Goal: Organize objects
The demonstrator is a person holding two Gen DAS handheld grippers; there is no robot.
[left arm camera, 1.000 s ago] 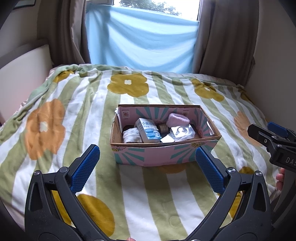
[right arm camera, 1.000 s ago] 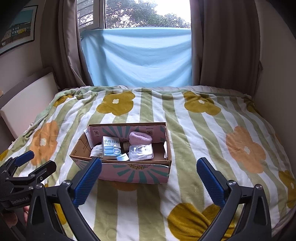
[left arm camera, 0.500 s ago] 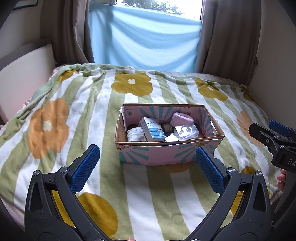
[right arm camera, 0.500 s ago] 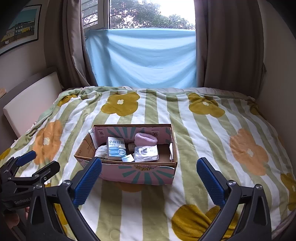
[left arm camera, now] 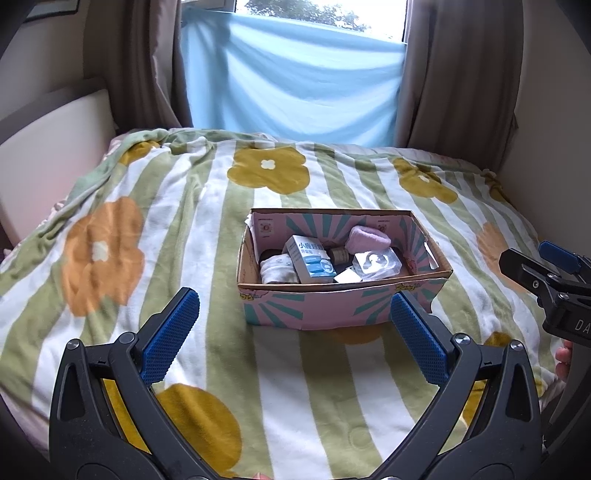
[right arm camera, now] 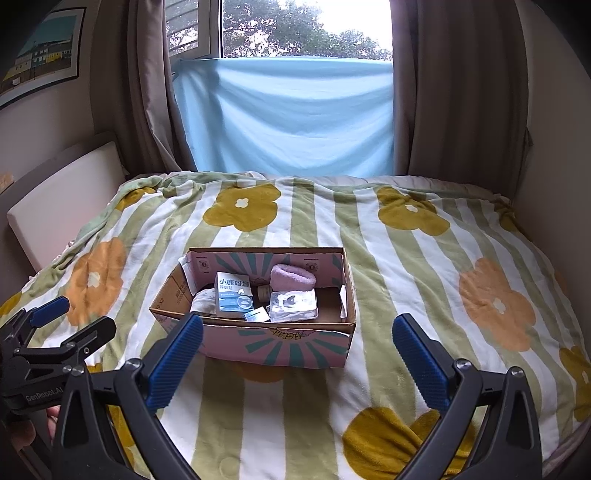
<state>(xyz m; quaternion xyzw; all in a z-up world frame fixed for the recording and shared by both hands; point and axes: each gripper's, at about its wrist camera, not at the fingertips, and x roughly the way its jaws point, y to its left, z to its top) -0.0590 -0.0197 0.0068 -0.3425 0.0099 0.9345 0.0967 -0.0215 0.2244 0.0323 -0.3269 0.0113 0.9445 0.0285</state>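
Box (left arm camera: 343,306) sits on the bed blanket (left arm camera: 177,206); in front of the box both the left claw (left arm camera: 295,332) and right claw (right arm camera: 297,354) are wide and hold nothing.

We note soft daylight entering through the window (right arm camera: 306,29), blown out to white at the top, faint shadows on the bedspread (left arm camera: 177,229), strong fisheye bending with dark corners, and mostly sharp focus.
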